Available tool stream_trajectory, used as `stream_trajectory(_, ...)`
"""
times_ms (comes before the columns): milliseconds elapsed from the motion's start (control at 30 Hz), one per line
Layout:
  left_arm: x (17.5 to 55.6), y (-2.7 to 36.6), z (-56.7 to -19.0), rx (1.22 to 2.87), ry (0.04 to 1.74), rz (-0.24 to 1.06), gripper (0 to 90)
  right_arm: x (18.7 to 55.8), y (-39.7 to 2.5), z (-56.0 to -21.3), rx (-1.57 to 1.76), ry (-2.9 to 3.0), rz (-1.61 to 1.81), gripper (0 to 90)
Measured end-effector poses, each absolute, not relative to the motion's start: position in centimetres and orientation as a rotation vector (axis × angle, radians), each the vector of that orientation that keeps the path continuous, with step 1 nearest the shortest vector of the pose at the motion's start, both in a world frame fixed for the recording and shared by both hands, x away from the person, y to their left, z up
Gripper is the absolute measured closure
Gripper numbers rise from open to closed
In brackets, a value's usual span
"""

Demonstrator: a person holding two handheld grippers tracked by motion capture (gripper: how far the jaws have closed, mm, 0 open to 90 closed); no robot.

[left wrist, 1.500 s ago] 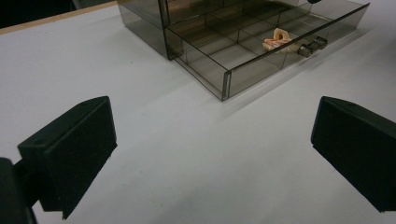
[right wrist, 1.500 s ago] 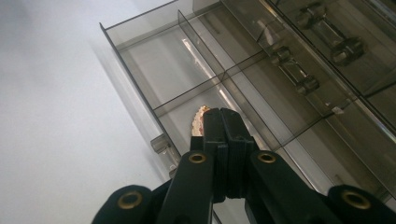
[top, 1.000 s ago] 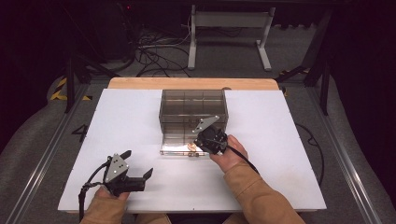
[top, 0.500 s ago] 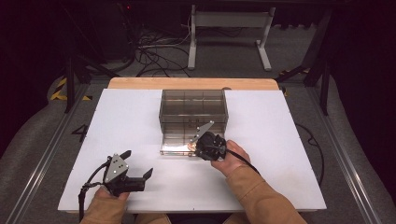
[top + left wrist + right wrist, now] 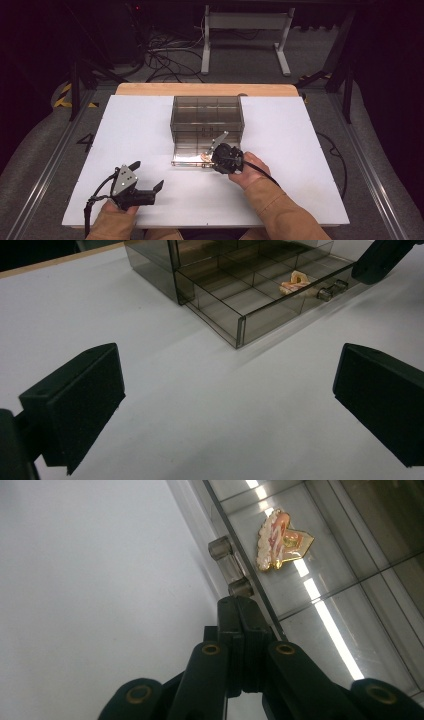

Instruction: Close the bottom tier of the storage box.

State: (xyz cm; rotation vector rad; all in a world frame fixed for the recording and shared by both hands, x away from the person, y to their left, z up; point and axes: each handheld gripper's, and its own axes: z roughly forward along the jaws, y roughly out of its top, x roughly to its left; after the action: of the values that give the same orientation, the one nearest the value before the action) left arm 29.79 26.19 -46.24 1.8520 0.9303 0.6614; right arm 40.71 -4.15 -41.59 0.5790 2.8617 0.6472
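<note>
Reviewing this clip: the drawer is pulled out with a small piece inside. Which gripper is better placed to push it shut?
Probably the right gripper: its jaws are closed and sit right at the drawer handle. The left gripper is open, off near the table's front edge.

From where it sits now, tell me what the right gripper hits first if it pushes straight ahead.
Probably the clear handle on the open drawer's front wall: the shut right gripper points right at its near end, seemingly touching already. The pink-and-gold pin lies beyond, inside.
</note>
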Motion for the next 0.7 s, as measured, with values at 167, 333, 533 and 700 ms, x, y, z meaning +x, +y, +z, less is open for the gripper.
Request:
stream_trajectory(167, 29.8, 26.2, -46.2, 1.851, 0.931, 0.661, 0.8, 41.0, -4.2, -42.2, 0.596, 2.876, 0.620, 90.0)
stream_trajectory(333, 29.8, 26.2, -46.2, 1.855, 0.928, 0.666, 0.8, 41.2, -4.1, -42.5, 0.606, 2.875, 0.600, 90.0)
stream_trajectory(533, 29.8, 26.2, -46.2, 1.851, 0.930, 0.662, 0.8, 41.3, -4.0, -42.7, 0.614, 2.871, 0.590, 90.0)
stream_trajectory(700, 29.8, 26.2, -46.2, 1.850, 0.930, 0.662, 0.8, 41.3, -4.0, -42.8, 0.617, 2.871, 0.588, 90.0)
